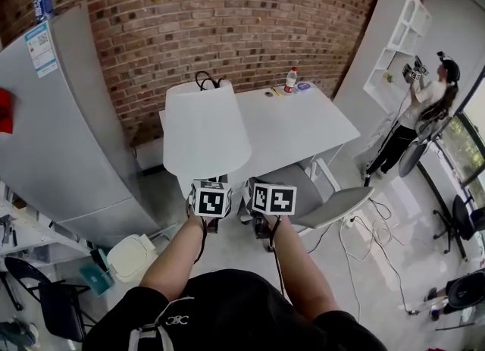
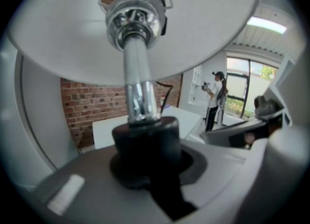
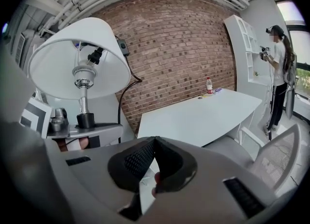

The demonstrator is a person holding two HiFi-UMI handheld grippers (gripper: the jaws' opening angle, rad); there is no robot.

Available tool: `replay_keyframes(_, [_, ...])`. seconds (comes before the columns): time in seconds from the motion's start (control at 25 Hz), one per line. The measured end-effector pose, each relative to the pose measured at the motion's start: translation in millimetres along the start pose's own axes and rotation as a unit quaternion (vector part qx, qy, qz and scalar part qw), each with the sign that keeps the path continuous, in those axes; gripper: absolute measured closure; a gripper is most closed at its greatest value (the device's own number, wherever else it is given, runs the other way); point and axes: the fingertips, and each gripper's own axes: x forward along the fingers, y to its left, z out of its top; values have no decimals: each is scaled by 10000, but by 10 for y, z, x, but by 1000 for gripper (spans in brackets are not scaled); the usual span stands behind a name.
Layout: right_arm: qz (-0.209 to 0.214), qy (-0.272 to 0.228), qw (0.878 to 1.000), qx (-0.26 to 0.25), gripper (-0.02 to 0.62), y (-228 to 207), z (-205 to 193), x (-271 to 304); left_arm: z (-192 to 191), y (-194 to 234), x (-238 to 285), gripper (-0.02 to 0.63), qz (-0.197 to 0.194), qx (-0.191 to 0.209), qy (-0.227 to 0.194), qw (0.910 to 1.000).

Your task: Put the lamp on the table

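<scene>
The lamp [image 1: 206, 126] is off the ground and in the air, not yet on the counter [image 1: 303, 126]. The left gripper [image 2: 145, 155] carries it alone. Its fingers are narrowly parted and clamped on the black foot of the chrome stem, with the white shade upright above them. The right gripper [image 3: 152, 157] holds nothing, and its fingers [image 3: 138, 160] are brought together at the tips.

From the right gripper view, the lamp hangs short of the counter's near left corner, with open floor beneath it. Its black cord trails down from the shade.

So the pick-up looks done and the carry is partly done. What remains, as I judge it, is to bring the lamp over the counter's bare near half, clear of the bottle [image 1: 290, 79] at the far edge. Then stand it down and let go.
</scene>
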Motion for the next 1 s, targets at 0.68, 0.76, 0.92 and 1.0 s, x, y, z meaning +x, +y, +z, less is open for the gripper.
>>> replay_keyframes(0.68, [-241, -19, 9987, 438, 598, -325, 238, 528, 146, 287, 611, 540, -229, 151, 214, 9994])
replay_keyframes(0.76, [-243, 11, 9988, 435, 598, -357, 254, 597, 167, 301, 692, 540, -250, 115, 222, 9994])
replay_keyframes(0.92, [-232, 25, 9987, 453, 598, -459, 331, 734, 240, 340, 885, 540, -259, 123, 217, 9994])
replay_keyframes(1.0, [-244, 22, 9987, 446, 598, -533, 411, 818, 301, 361, 1003, 540, -283, 132, 207, 9993])
